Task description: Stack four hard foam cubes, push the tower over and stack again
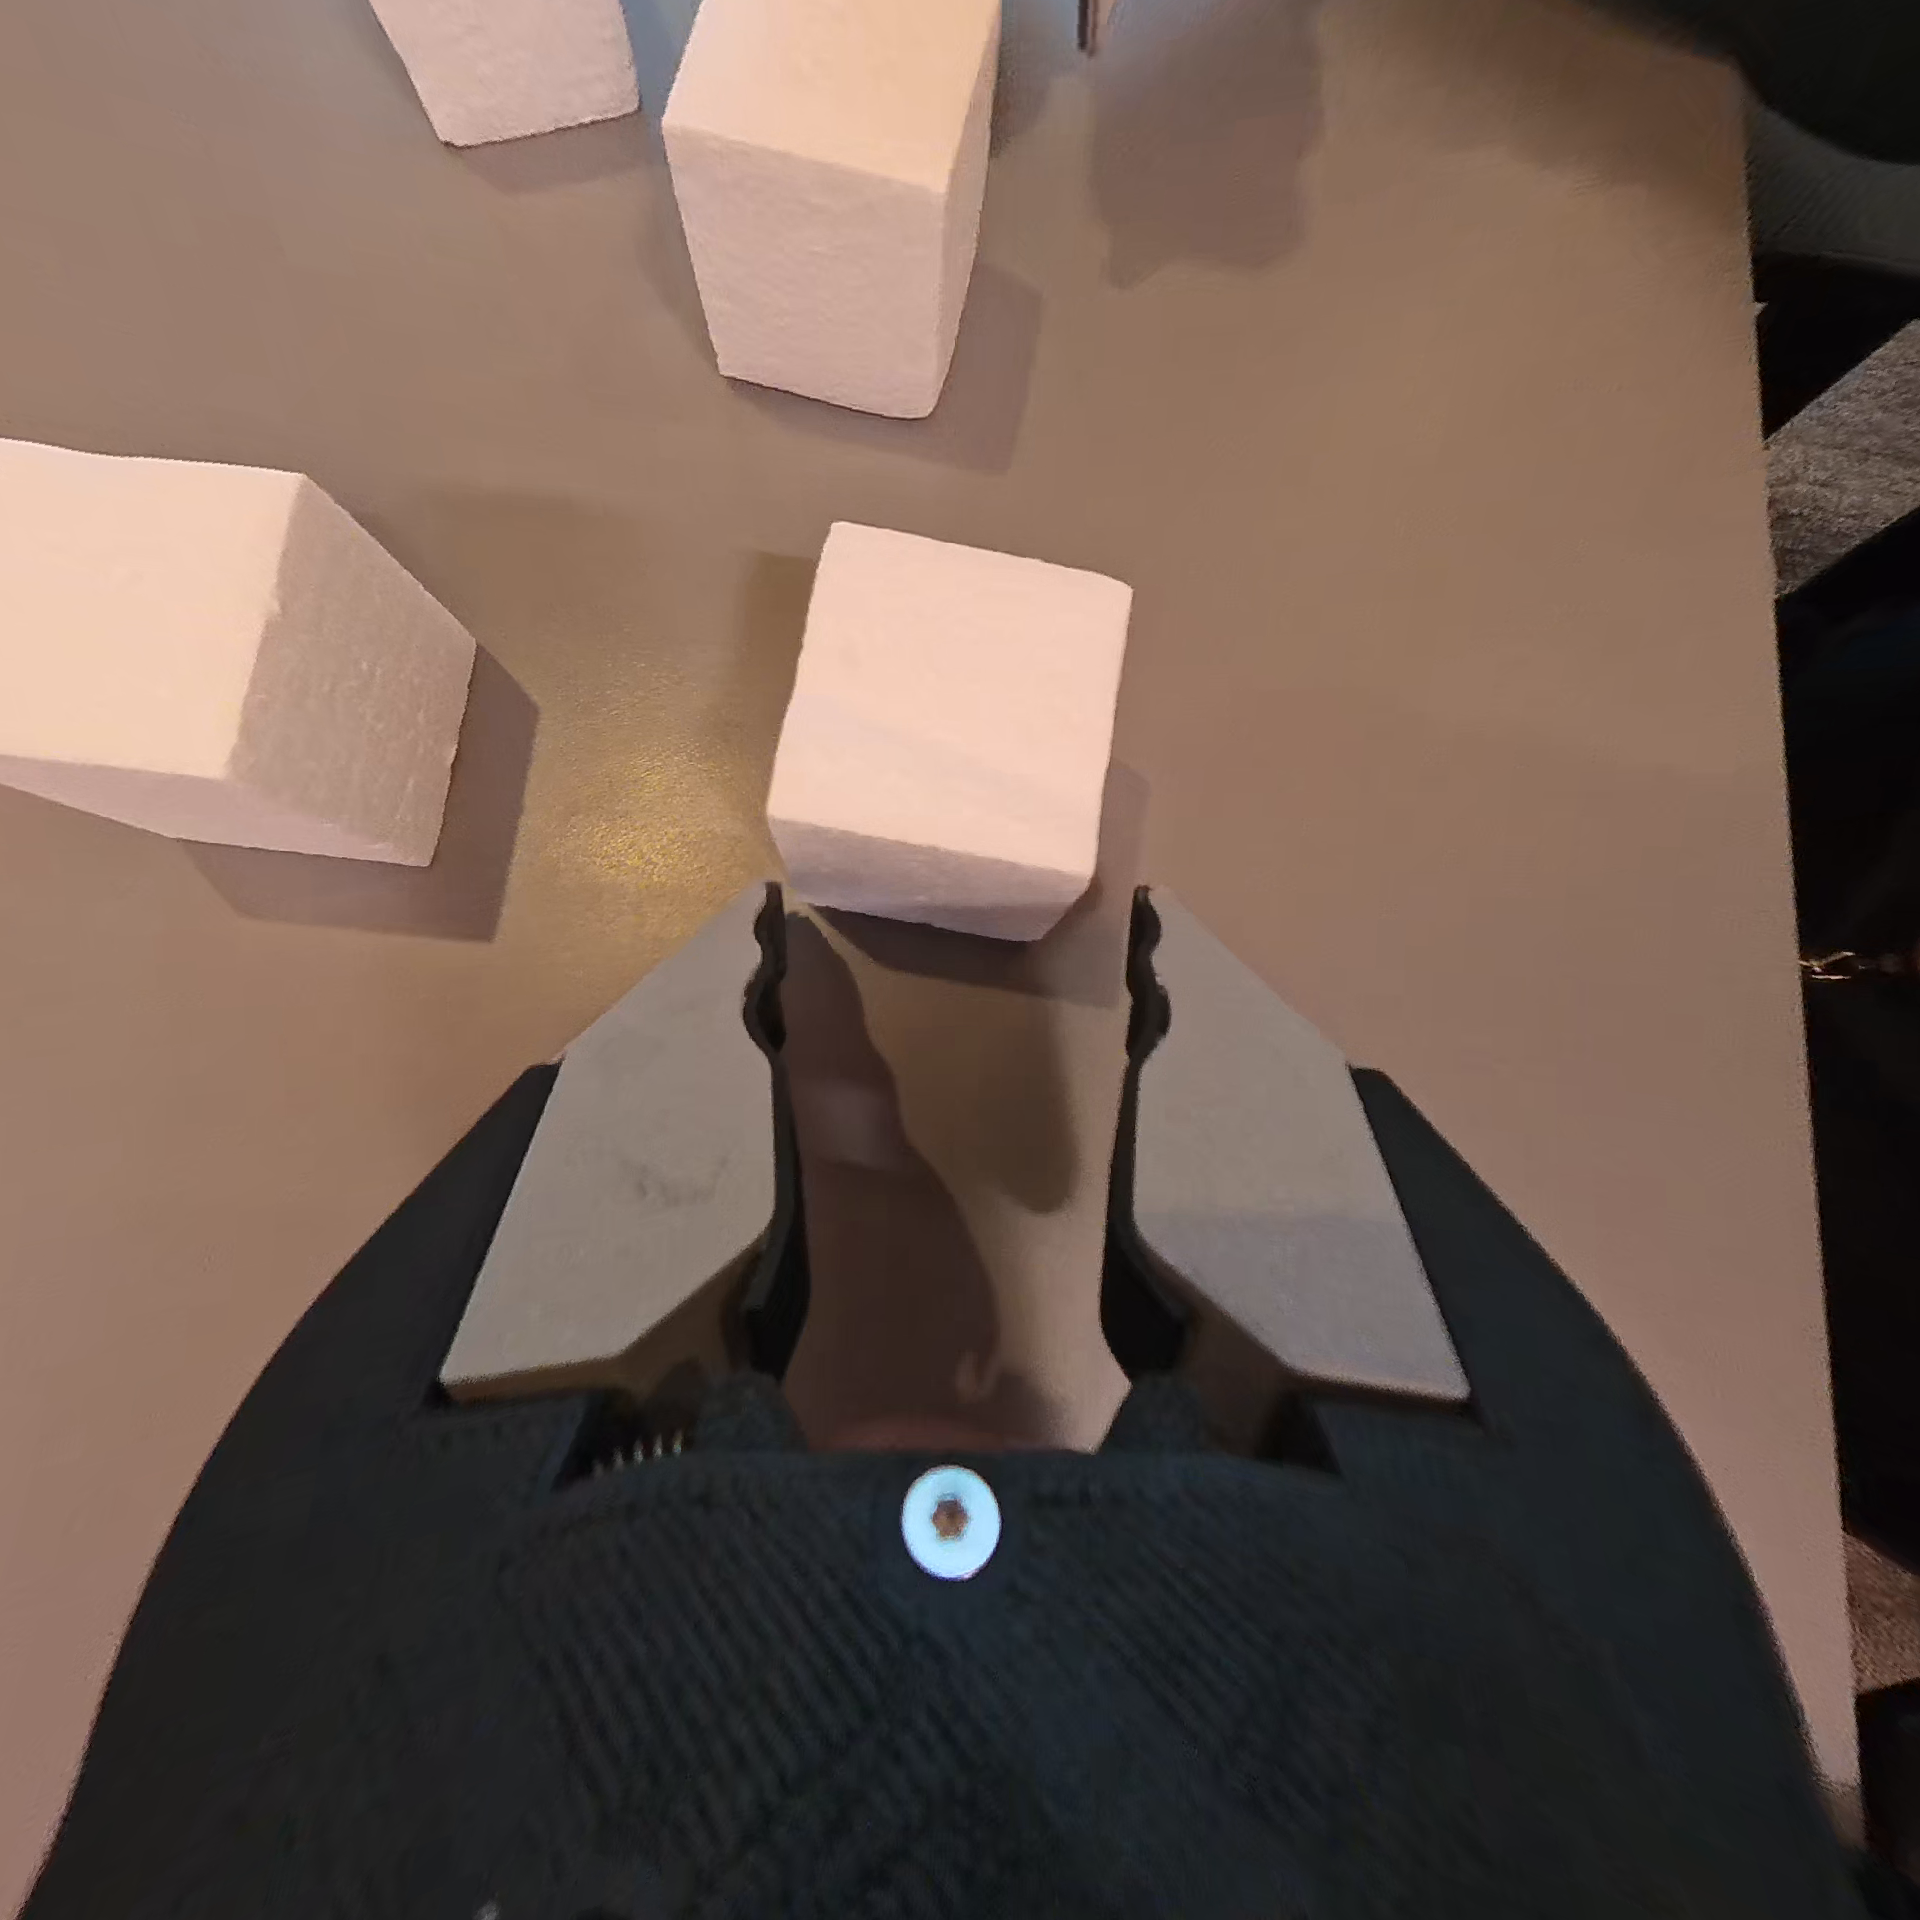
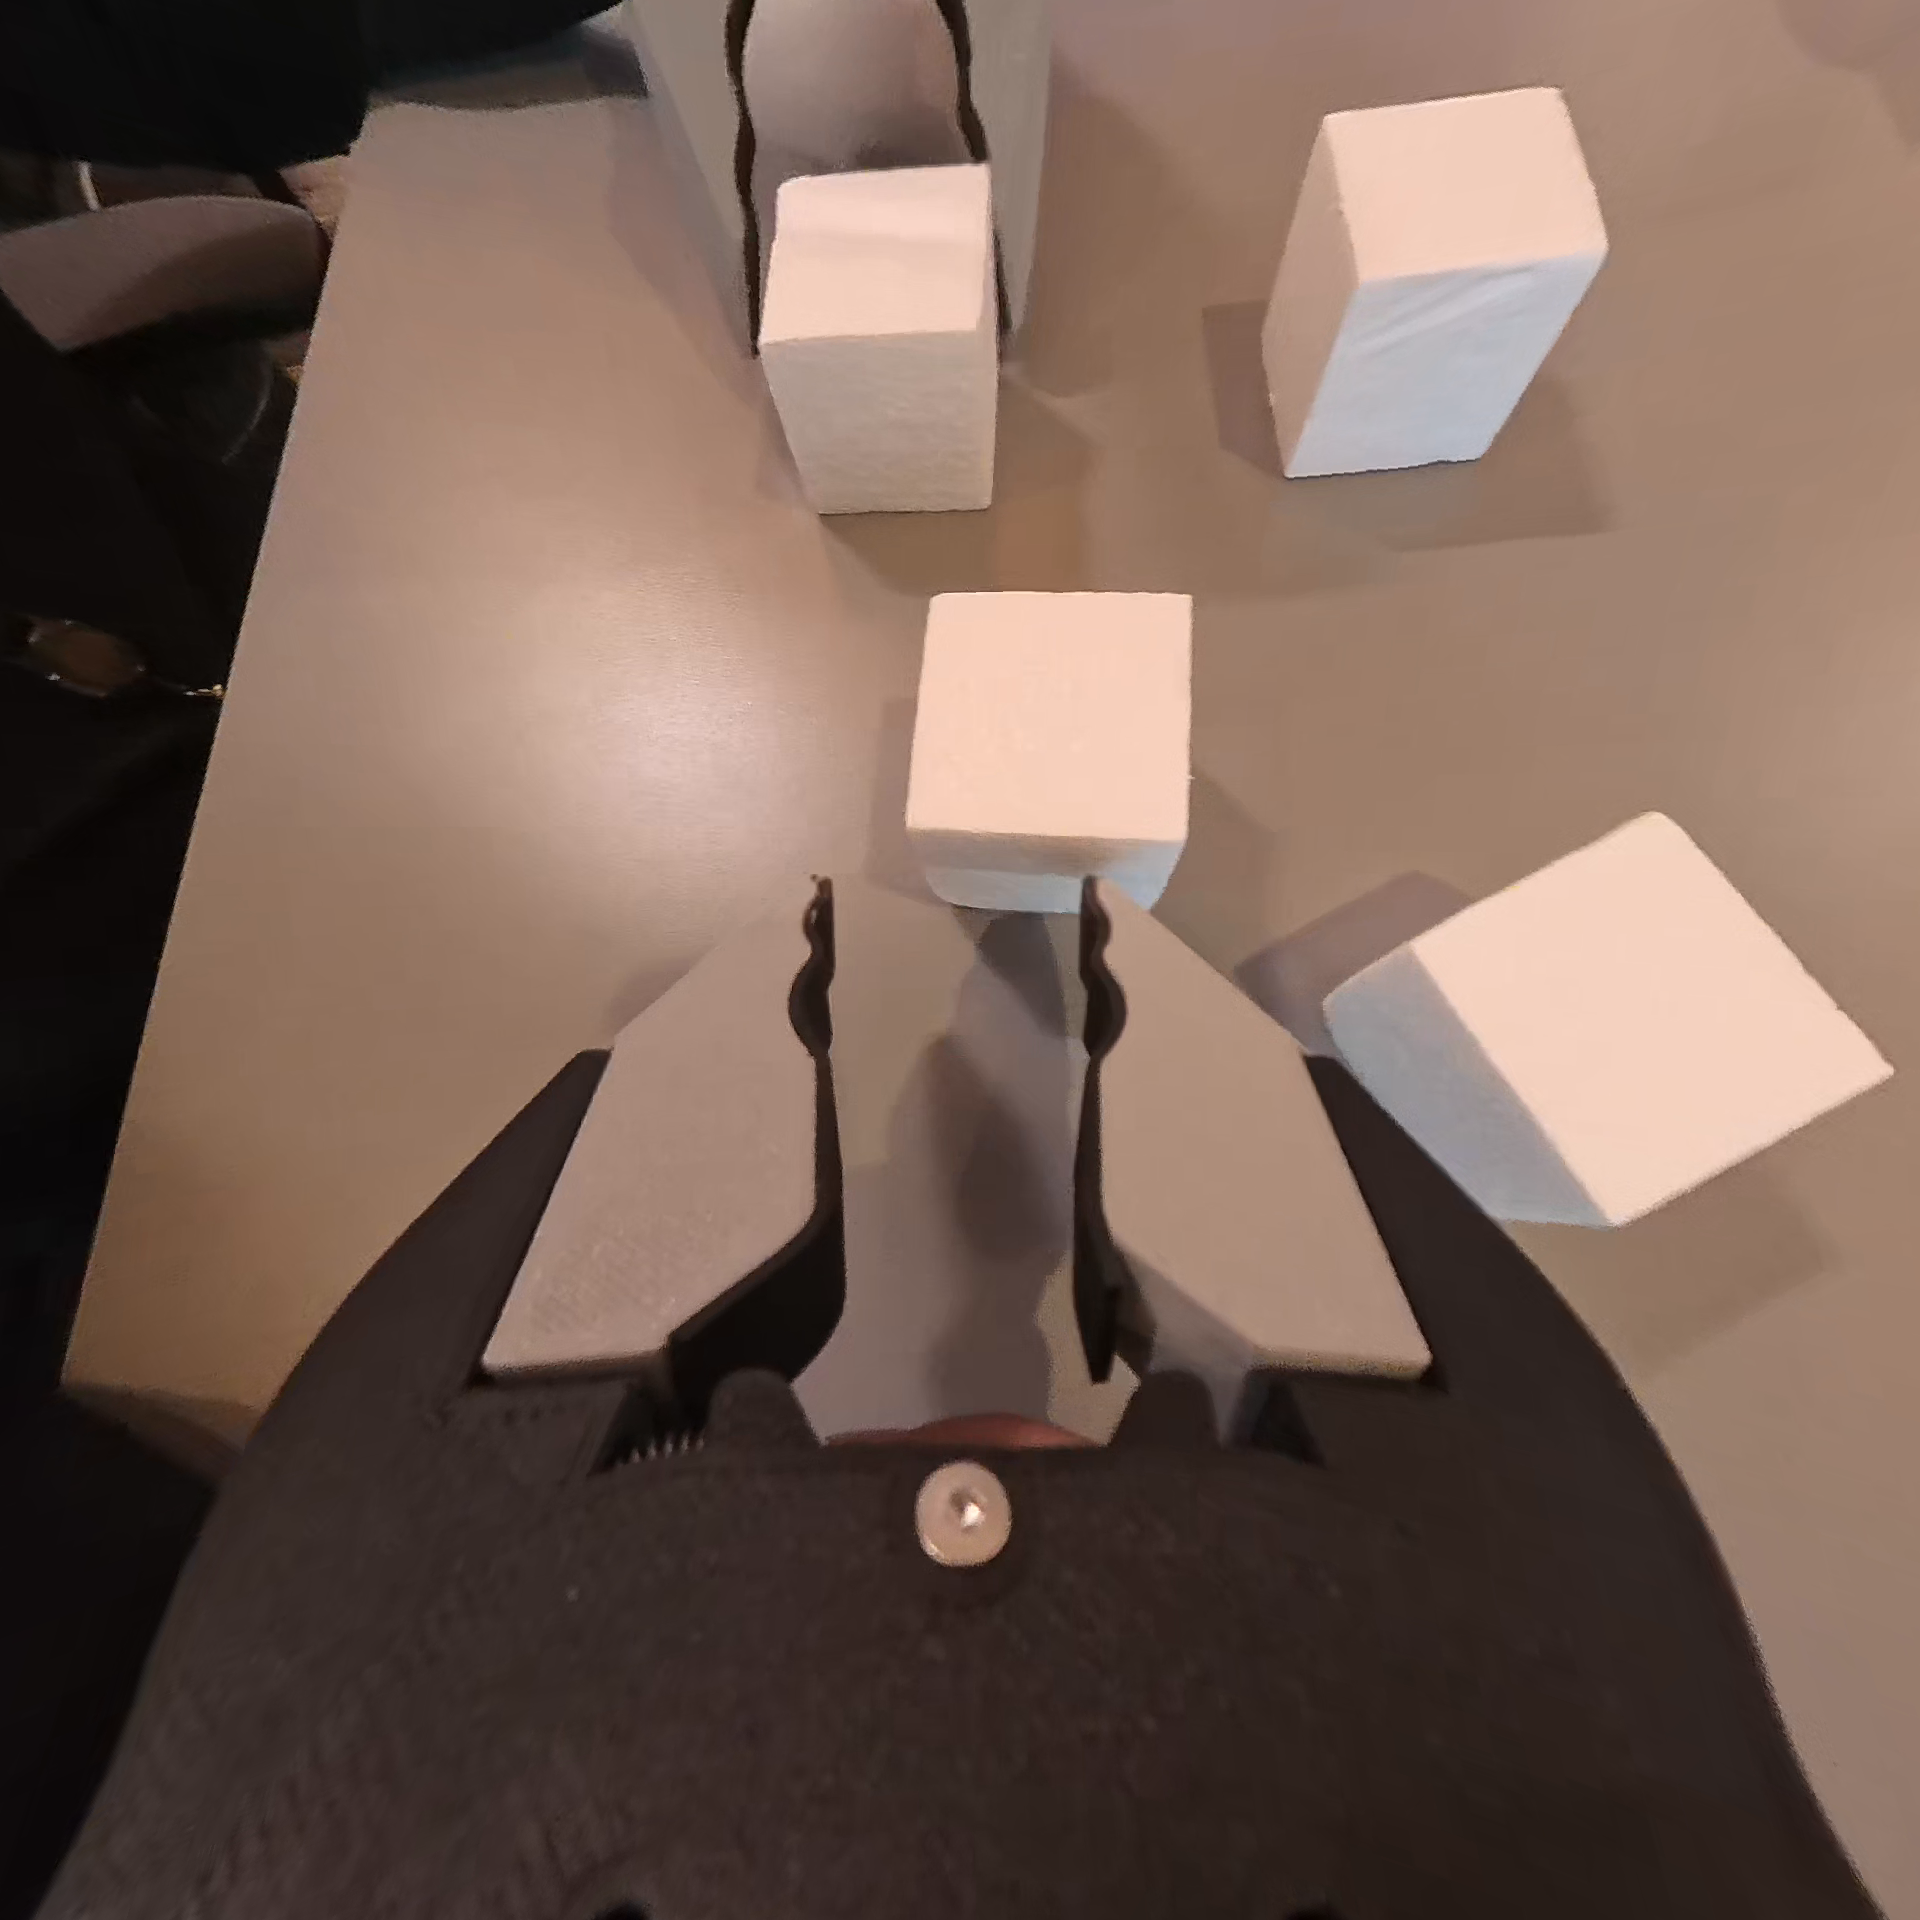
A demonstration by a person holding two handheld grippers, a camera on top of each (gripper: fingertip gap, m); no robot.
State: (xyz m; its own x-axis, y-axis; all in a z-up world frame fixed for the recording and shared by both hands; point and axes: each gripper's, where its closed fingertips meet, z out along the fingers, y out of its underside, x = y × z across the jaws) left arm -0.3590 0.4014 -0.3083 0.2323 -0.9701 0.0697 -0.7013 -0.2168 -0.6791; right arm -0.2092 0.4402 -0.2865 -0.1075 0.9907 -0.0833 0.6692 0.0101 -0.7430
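Four white foam cubes stand apart on the table, none stacked. My left gripper is open and empty, its fingertips at the near corners of one cube. That cube shows far off in the right wrist view, with the left gripper open behind it. My right gripper is open and empty, just short of a second cube, which also shows in the left wrist view. A third cube and a fourth stand to the side.
The beige table has its long edge close to both grippers, on the right in the left wrist view and on the left in the right wrist view. Dark furniture and grey fabric lie beyond that edge. There is about 15 centimeters between the tips of the two grippers. My right tips are about 15 centimeters from the cube, my left tips only 4 centimeters. It turns up in the right wrist view as well.
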